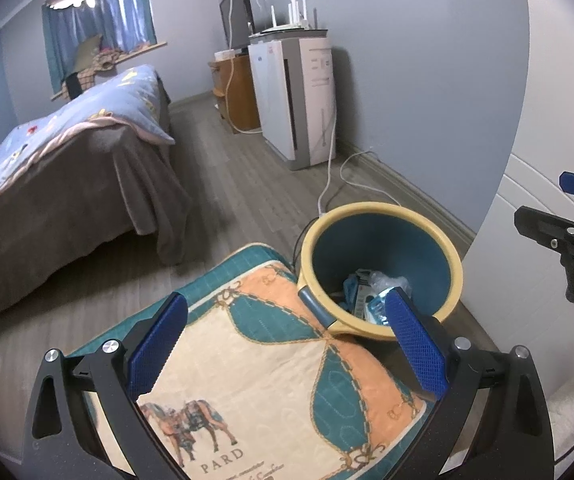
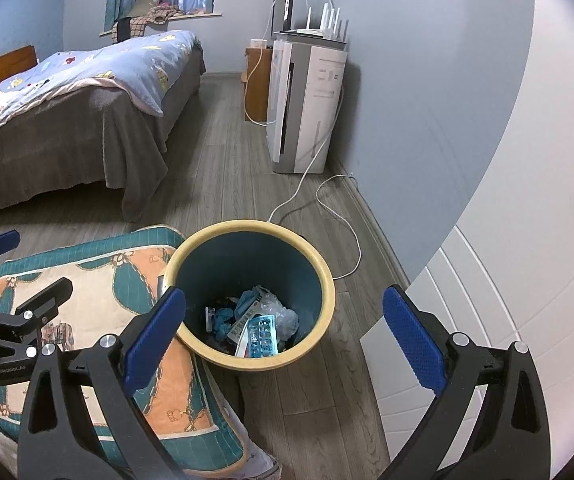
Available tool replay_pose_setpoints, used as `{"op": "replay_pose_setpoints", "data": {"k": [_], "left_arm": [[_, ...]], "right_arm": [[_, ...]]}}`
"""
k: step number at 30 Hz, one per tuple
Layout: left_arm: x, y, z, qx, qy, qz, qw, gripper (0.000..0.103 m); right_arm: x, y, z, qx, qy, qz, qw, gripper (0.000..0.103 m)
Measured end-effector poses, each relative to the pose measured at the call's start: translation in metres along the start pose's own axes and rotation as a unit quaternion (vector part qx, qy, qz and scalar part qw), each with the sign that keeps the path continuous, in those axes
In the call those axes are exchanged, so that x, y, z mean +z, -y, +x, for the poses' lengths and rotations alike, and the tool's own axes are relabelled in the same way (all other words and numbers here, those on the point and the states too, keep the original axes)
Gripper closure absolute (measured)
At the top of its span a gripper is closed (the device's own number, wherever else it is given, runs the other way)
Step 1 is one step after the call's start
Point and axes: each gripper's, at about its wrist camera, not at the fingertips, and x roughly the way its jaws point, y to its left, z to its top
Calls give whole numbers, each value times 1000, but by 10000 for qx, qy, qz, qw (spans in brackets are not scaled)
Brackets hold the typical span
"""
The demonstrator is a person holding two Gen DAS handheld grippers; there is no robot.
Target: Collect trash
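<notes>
One teal bin [image 2: 247, 264], yellow rim, wrappers and blister pack [image 2: 262, 336] inside

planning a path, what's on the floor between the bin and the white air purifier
Only a white cable, looping over bare wood floor between the bin and the purifier. The right wrist view shows it best.

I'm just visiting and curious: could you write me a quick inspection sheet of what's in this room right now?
Surface: grey wood floor; patterned cushion beside the bin.
Job's things: yellow-rimmed trash bin holding wrappers and a blue blister pack.
Clutter: nothing seen loose on the floor.
Grippers: left tool open, empty, over the cushion; right tool open, empty, above the bin.
Cables: white cable trailing along the floor past the bin.
Surroundings: bed, white air purifier, curtained window.
</notes>
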Motion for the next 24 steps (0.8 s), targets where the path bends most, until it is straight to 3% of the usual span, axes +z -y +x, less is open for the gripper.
{"op": "replay_pose_setpoints", "data": {"k": [24], "left_arm": [[1, 0, -8, -129, 61, 63, 9999, 5]], "right_arm": [[1, 3, -2, 3, 4, 21, 10000, 6]]}}
